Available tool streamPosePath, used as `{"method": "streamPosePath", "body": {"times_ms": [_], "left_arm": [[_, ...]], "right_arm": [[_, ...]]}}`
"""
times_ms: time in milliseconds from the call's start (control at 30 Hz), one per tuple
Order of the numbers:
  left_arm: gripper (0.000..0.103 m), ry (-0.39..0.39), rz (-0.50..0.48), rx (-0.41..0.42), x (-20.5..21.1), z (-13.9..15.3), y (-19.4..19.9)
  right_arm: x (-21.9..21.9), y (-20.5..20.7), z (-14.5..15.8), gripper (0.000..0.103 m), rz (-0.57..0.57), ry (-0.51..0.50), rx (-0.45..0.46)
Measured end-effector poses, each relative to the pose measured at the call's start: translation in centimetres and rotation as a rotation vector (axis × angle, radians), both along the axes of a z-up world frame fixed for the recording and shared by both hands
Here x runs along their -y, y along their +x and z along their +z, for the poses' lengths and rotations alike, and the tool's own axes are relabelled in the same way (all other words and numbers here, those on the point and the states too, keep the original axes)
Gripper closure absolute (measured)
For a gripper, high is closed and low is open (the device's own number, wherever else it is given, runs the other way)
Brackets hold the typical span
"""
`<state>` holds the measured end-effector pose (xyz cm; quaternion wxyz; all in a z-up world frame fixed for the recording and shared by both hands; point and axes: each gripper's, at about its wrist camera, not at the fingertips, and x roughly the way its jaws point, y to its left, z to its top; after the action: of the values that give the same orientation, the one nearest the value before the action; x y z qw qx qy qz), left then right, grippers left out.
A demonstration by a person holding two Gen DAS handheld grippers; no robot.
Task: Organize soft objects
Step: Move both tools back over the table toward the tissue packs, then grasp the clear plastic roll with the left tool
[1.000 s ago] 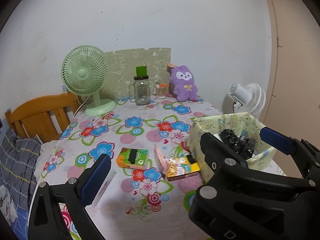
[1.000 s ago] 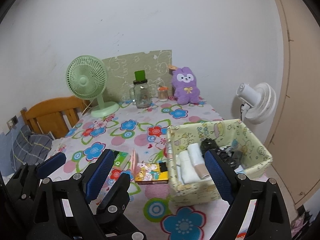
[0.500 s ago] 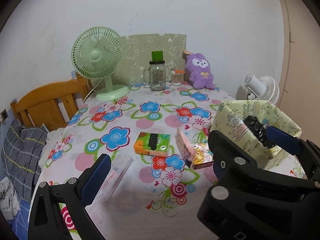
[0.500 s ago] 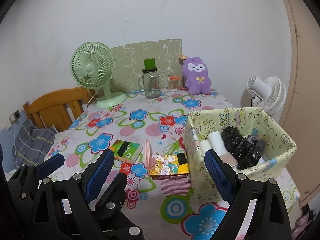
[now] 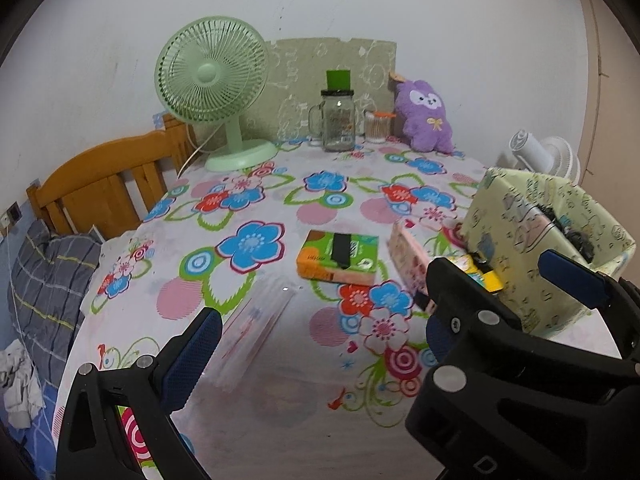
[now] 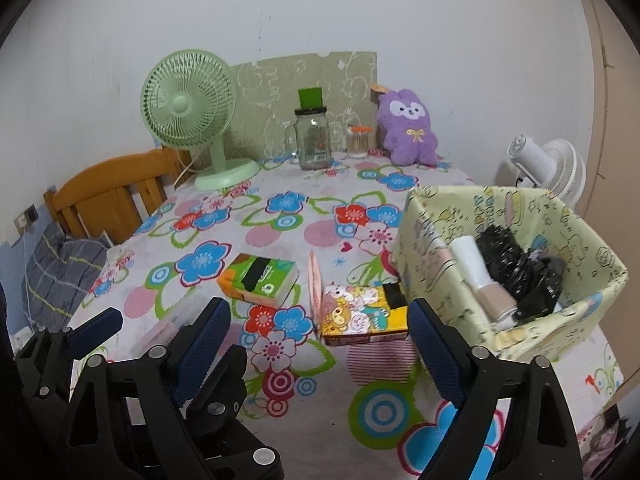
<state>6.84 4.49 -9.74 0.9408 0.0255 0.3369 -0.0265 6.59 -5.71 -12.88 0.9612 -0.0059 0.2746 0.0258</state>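
Both claws spread, nothing held. Left claw (image 5: 372,304) hovers over the tabletop (image 5: 280,400); right claw (image 6: 320,344) sits beside it. Green tissue pack (image 6: 258,280) lies ahead and slightly left of the right claw, cartoon pack (image 6: 364,314) straight ahead (long axis crosswise). Fabric bin (image 6: 516,344), ahead-right, already holds rolls. Right claw looks nearer; cartoon pack is likely next.

In the left wrist view the right gripper (image 5: 516,320) hides the near part of the fabric bin (image 5: 500,216) and most of the cartoon box (image 5: 486,274). A clear packet (image 5: 256,320) on the counter (image 5: 280,400) looks blurred.
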Motion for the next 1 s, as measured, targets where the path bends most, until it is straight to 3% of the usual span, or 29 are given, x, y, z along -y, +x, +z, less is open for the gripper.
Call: {"method": "streamPosePath", "body": {"times_ms": [767, 1000], "left_arm": [[0.0, 0.013, -0.051, -0.121, 1.6, -4.1, 2.8], [0.0, 0.033, -0.054, -0.162, 1.9, -4.8, 3.3]], "right_arm": [[0.9, 3.6, -4.1, 0.013, -0.131, -0.076, -0.075], [1.9, 4.5, -5.4, 0.013, -0.144, -0.035, -0.126]]}}
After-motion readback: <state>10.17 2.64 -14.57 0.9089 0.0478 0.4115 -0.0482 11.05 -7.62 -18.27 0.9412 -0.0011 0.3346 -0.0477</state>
